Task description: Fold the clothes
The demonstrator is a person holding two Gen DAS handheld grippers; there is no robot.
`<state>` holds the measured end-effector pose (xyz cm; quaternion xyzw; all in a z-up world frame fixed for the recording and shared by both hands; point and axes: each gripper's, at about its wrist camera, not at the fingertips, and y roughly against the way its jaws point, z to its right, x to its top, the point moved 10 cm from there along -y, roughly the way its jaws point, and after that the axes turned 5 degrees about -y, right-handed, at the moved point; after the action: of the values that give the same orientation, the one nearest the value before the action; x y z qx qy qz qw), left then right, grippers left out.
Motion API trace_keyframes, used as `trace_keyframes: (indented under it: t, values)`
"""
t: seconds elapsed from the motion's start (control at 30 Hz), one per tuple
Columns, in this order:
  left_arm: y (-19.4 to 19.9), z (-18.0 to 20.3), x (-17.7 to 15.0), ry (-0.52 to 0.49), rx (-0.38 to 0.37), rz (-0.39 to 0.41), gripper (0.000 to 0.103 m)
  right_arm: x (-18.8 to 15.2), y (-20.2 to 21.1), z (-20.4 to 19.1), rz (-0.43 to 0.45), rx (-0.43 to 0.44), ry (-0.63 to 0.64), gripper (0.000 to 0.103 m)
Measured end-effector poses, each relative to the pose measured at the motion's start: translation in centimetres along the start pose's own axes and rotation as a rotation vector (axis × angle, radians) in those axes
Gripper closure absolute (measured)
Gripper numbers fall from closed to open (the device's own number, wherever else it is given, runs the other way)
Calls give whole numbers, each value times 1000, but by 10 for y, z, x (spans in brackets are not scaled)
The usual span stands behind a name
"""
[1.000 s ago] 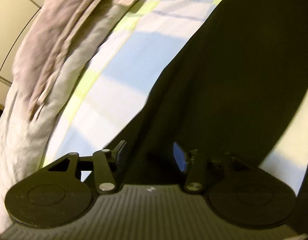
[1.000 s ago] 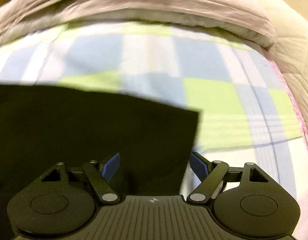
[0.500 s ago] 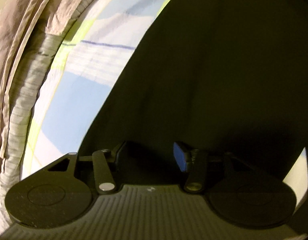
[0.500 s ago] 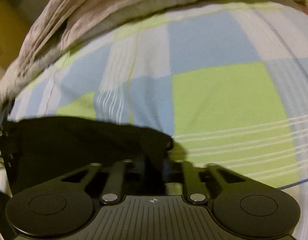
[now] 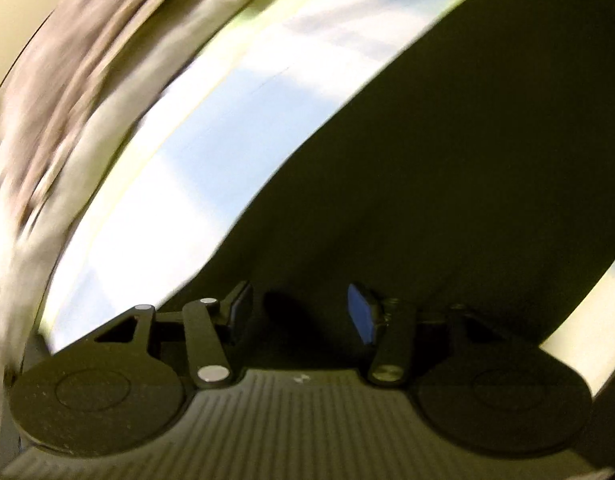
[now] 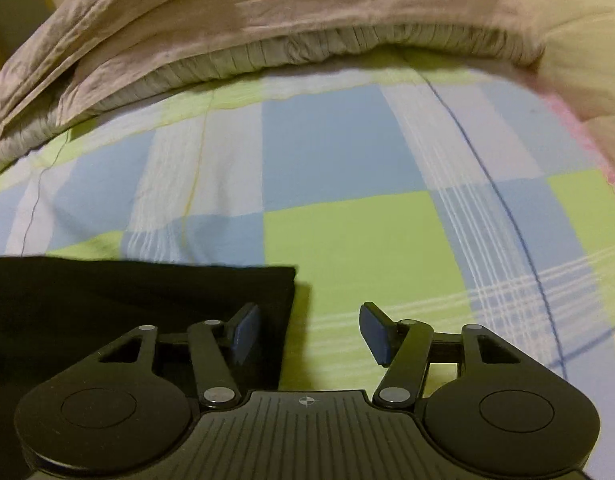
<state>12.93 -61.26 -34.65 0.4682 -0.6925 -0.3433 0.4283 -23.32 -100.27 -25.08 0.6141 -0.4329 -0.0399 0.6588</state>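
Note:
A black garment (image 5: pixel 447 168) lies flat on the checked bedsheet (image 5: pixel 211 148) and fills the right half of the blurred left wrist view. My left gripper (image 5: pixel 299 314) is open and empty just over the garment's near part. In the right wrist view the garment (image 6: pixel 119 300) lies at lower left, with a square corner at its right end. My right gripper (image 6: pixel 309 334) is open and empty, straddling that corner: the left finger is over the cloth, the right finger over bare sheet.
A rumpled beige duvet (image 6: pixel 267 28) is heaped along the far side of the bed and shows at the left in the left wrist view (image 5: pixel 59 92). The blue, green and white sheet (image 6: pixel 367 200) stretches beyond the garment. A pink-edged quilt (image 6: pixel 587 136) lies far right.
My right gripper was shut on the garment's corner half a second ago; it has let go and stands open, and the corner lies flat. My left gripper stays open while its view swings.

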Motion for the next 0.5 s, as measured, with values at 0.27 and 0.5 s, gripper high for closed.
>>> trace_keyframes:
  t: [0.27,0.5]
  values:
    - [-15,-142,-93,250,149,-73,56,-62,22,-153,-25,153,144,44]
    - [-54,-198,-147,205,120,-142,56,-117,5,-282,-93,251,245,44]
